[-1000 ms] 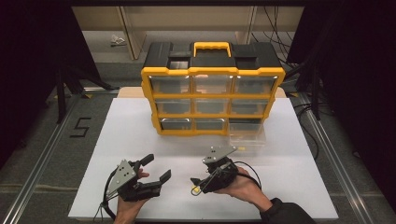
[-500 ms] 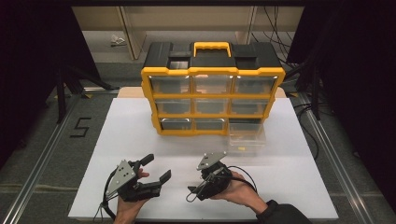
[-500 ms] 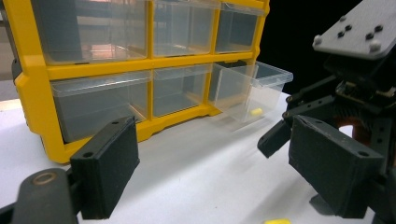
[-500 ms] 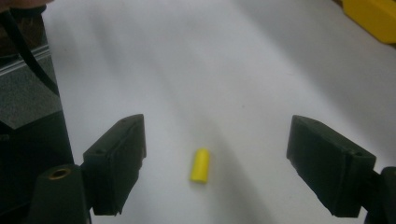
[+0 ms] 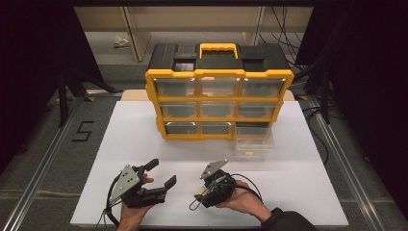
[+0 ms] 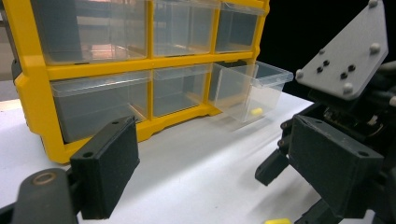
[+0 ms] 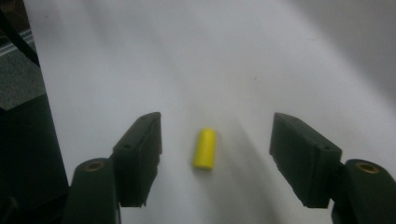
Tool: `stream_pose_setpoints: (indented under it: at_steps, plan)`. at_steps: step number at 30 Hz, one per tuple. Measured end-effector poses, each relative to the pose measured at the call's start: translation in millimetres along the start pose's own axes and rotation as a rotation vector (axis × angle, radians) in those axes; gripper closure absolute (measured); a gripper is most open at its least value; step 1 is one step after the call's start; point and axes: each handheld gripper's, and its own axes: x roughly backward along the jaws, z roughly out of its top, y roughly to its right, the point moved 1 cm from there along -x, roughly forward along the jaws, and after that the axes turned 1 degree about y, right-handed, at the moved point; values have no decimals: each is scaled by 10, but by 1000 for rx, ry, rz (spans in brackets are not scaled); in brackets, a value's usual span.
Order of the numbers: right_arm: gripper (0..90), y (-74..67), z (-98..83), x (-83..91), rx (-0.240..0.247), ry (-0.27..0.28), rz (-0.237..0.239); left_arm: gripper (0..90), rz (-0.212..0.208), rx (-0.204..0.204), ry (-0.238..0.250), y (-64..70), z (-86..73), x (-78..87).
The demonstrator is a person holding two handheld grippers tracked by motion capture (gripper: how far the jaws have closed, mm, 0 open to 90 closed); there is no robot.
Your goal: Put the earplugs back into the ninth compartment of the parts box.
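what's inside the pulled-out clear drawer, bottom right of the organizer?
One small yellow piece lies on the floor of the clear drawer, near its front wall. The drawer's rear sits inside the yellow organizer, so anything back there can't be seen.

The right gripper (image 7: 217,158) holds its two black, blocky jaws spread wide apart over a plain white table surface (image 7: 243,60). A small yellow cylindrical plug with one rounded end (image 7: 205,148) lies flat on the white between the jaws, touching neither and sitting nearer the left one in this view.
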Motion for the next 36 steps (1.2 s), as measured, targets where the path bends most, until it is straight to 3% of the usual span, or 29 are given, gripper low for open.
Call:
stream_pose_setpoints:
  at_steps: [9, 22, 27, 36]
  plan:
    - [513, -15, -46, -91, 17, -43, 8, 155, 1, 0, -1, 1, 1, 0]
    - [788, -45, -77, -129, 60, -44, -9, 156, 2, -3, -7, 2, -1, -3]
    - [806, -50, -69, -104, 68, -27, -21, 156, 1, -2, -5, 0, 0, -1]
    - [808, 55, -7, 79, 32, 63, -56, 157, 0, -1, -5, 2, 1, -1]
